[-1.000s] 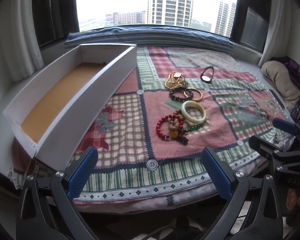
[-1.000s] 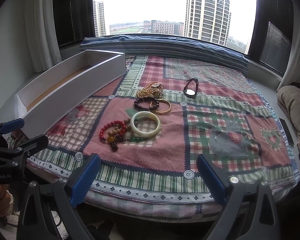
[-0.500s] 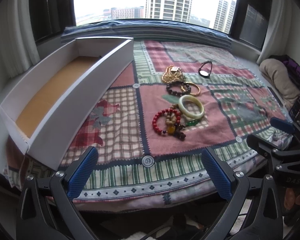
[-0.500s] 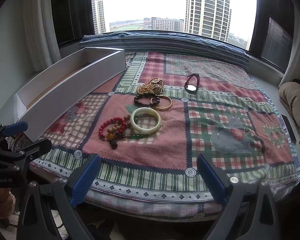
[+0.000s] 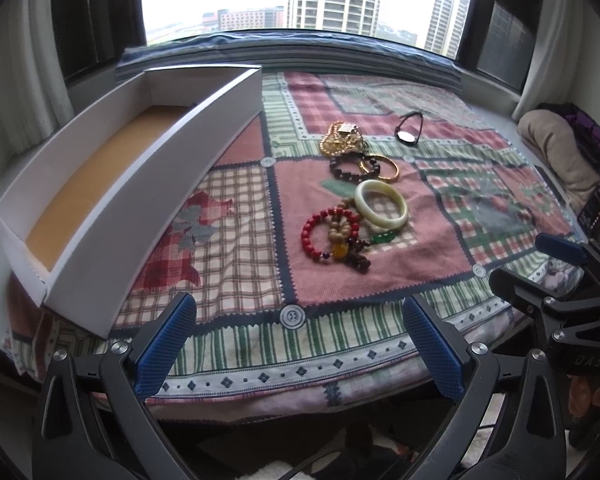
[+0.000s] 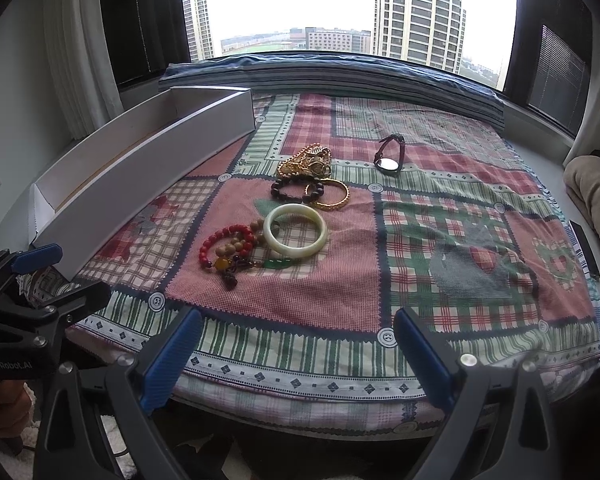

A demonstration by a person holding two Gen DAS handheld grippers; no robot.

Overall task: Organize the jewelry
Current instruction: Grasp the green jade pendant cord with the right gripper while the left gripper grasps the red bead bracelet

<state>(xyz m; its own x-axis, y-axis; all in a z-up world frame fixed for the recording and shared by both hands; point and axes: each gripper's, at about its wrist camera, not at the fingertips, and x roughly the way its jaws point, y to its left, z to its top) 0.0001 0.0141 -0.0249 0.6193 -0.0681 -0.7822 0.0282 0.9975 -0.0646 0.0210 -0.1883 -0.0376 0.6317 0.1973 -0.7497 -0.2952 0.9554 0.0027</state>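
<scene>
Jewelry lies in a loose group on a patchwork cloth: a pale jade bangle (image 5: 381, 209) (image 6: 295, 230), a red bead bracelet (image 5: 329, 233) (image 6: 220, 242), a dark bead bracelet (image 5: 352, 167) (image 6: 296, 191), a gold bangle (image 5: 380, 167) (image 6: 327, 195), gold chains (image 5: 343, 138) (image 6: 306, 162) and a watch (image 5: 409, 131) (image 6: 389, 156). A long white box (image 5: 112, 184) (image 6: 148, 172) with a tan floor stands open at the left. My left gripper (image 5: 300, 340) and right gripper (image 6: 298, 354) are open and empty, both near the cloth's front edge, short of the jewelry.
The patchwork cloth (image 5: 480, 200) (image 6: 460, 220) covers a low platform by a wide window. A beige cushion (image 5: 556, 152) (image 6: 596, 188) lies at the far right. A dark flat object (image 6: 584, 246) lies on the right ledge. Each gripper shows in the other's view (image 5: 560, 276) (image 6: 32, 284).
Both grippers have moved forward and a little higher toward the cloth, so the jewelry and box look closer. Nothing on the cloth has moved. Both stay open.
</scene>
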